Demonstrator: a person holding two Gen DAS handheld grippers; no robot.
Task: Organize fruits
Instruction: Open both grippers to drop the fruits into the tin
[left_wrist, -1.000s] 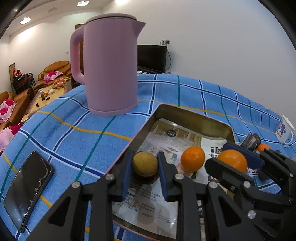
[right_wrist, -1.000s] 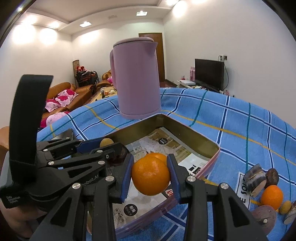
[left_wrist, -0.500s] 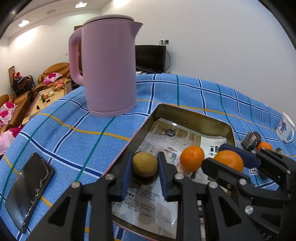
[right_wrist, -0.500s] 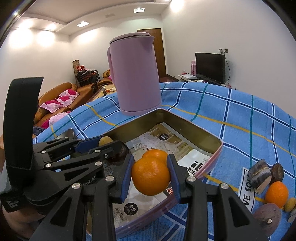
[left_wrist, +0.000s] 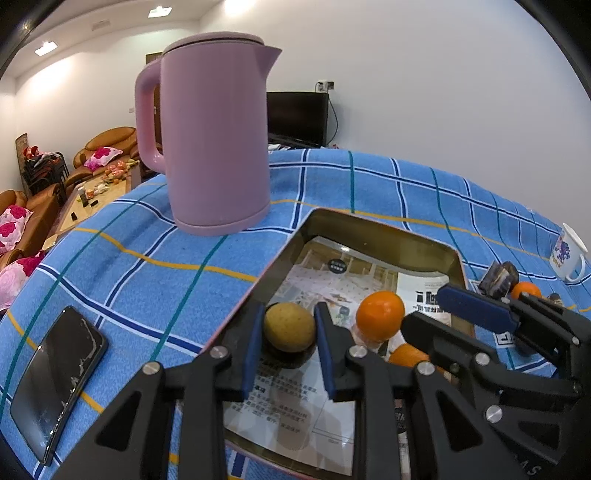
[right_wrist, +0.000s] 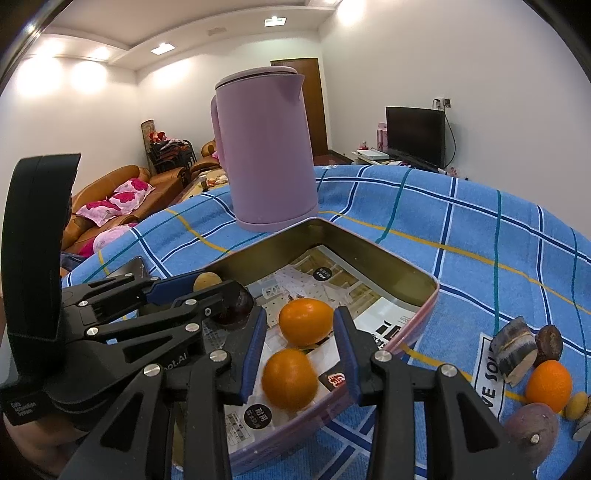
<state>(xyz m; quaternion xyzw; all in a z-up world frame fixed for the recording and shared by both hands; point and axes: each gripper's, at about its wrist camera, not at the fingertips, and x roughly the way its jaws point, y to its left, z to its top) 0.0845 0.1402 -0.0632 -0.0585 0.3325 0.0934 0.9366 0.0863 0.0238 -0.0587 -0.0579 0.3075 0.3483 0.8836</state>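
Note:
A shallow pink tin tray (left_wrist: 376, 225) (right_wrist: 424, 280) lined with printed paper sits on the blue checked cloth. My left gripper (left_wrist: 289, 334) is shut on a small yellow-brown fruit (left_wrist: 289, 326) over the tray's near left corner, above a dark fruit (right_wrist: 236, 308). My right gripper (right_wrist: 300, 354) is open; an orange (right_wrist: 290, 380) lies in the tray below its pads, apart from them. A second orange (right_wrist: 306, 321) (left_wrist: 380, 315) rests further in.
A pink kettle (left_wrist: 210, 140) (right_wrist: 266, 147) stands behind the tray. A black phone (left_wrist: 55, 380) lies at left. To the right of the tray lie an orange (right_wrist: 548, 380), dark fruits (right_wrist: 532, 434), a striped piece (right_wrist: 515, 350). A mug (left_wrist: 569, 253) stands far right.
My right gripper has opened and let go of the orange, which has dropped into the tray. My left gripper still holds the yellow-brown fruit in about the same place.

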